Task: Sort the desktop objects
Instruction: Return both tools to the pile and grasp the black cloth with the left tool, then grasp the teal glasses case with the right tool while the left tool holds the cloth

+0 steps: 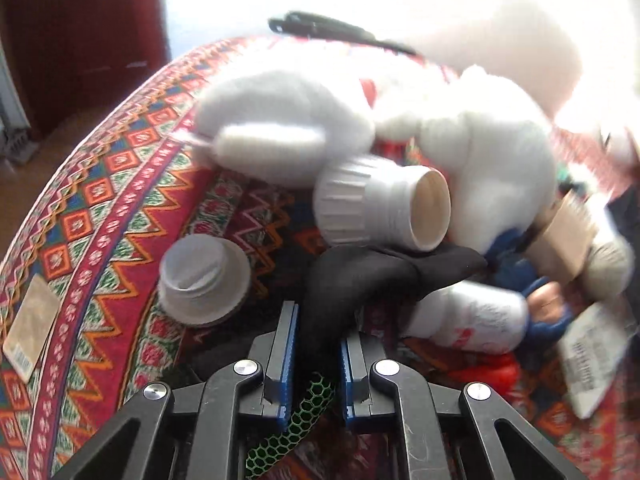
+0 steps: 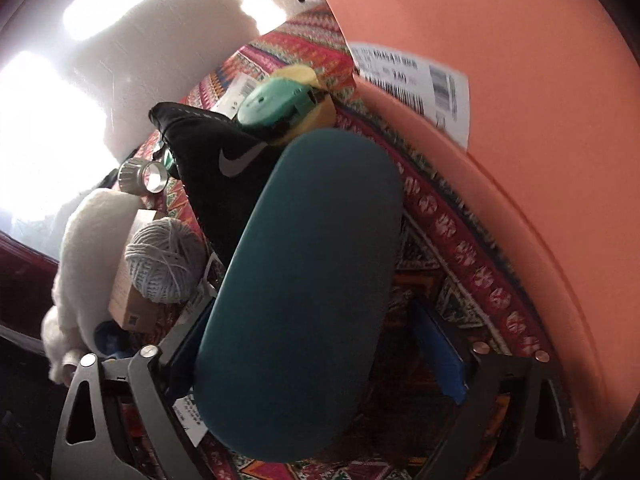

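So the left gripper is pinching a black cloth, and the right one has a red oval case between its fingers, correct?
Not quite. The case is dark teal, not red, as the right wrist view shows; it lies between the right gripper's fingers. The left gripper does pinch the black cloth.

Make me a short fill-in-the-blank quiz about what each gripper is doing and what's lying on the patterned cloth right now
1. The left gripper is shut on a piece of ____ fabric.
2. The teal case lies between the fingers of the ____ gripper.
3. The black pouch beyond the teal case bears a white ____ logo.
4. The ball of yarn rests against a ____ box.

Missing words: black; right; Nike; cardboard
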Available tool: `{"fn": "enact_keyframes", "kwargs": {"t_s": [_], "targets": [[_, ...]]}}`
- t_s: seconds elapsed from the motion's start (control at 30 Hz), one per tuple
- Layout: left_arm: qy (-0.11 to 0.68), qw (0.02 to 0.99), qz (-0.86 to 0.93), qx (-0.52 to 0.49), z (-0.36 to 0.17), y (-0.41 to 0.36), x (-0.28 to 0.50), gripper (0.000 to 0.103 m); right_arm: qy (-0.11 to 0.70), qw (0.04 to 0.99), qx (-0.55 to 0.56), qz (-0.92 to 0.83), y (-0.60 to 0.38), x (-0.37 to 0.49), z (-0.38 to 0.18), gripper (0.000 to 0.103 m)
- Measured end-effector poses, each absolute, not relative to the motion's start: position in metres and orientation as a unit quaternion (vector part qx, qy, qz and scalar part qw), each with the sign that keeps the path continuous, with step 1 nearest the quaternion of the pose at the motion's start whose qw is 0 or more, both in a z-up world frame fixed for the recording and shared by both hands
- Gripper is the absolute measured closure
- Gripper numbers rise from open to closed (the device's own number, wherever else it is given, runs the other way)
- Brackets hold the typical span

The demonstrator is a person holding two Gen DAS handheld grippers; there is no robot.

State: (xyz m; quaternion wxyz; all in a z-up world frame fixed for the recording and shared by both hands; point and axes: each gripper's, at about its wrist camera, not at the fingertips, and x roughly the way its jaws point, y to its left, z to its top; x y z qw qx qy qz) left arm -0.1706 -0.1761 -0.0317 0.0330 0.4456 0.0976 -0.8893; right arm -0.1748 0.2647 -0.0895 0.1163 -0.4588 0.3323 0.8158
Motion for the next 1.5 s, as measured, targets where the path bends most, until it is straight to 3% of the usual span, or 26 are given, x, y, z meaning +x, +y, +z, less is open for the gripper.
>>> {"fn": "enact_keyframes", "kwargs": {"t_s": [0.03,0.33,0.67,0.9,1.03,1.13,1.2,1.3,1.37,1.43,1.5], "targets": [[0.110,0.029,-0.891,0.439,-0.025,-0.179,-0.164,0.089,0.339,0.115,-0.457,0.814,0.268,-0.174,-0.090,0.033],[0.144,-0.028,-0.903,0.403,0.007,-0.180,-0.129,0.089,0.419,0.031,-0.444,0.792,0.274,-0.146,-0.076,0.034],[0.128,-0.087,-0.902,0.403,0.010,-0.135,-0.103,0.090,0.333,-0.057,-0.406,0.849,0.221,-0.114,-0.020,0.035],[0.093,-0.140,-0.867,0.469,-0.024,-0.085,-0.087,0.089,0.282,-0.078,-0.421,0.858,0.198,-0.091,-0.017,0.035],[0.048,-0.139,-0.849,0.507,-0.055,-0.058,-0.084,0.082,0.235,-0.071,-0.472,0.847,0.189,-0.074,-0.045,0.035],[0.016,-0.126,-0.848,0.514,-0.067,-0.046,-0.087,0.072,0.222,-0.075,-0.520,0.822,0.184,-0.074,-0.074,0.034],[-0.004,-0.111,-0.851,0.513,-0.072,-0.041,-0.090,0.056,0.190,-0.072,-0.531,0.823,0.175,-0.081,-0.081,0.031],[-0.019,-0.101,-0.847,0.521,-0.083,-0.034,-0.095,0.050,0.128,-0.057,-0.520,0.843,0.161,-0.093,-0.079,0.030],[-0.036,-0.096,-0.845,0.525,-0.089,-0.029,-0.096,0.050,0.132,-0.055,-0.522,0.841,0.162,-0.098,-0.083,0.032],[-0.045,-0.096,-0.847,0.521,-0.087,-0.026,-0.094,0.058,0.144,-0.059,-0.522,0.838,0.166,-0.098,-0.083,0.032],[-0.039,-0.105,-0.849,0.517,-0.081,-0.026,-0.091,0.085,0.163,-0.069,-0.520,0.836,0.172,-0.093,-0.080,0.032]]}}
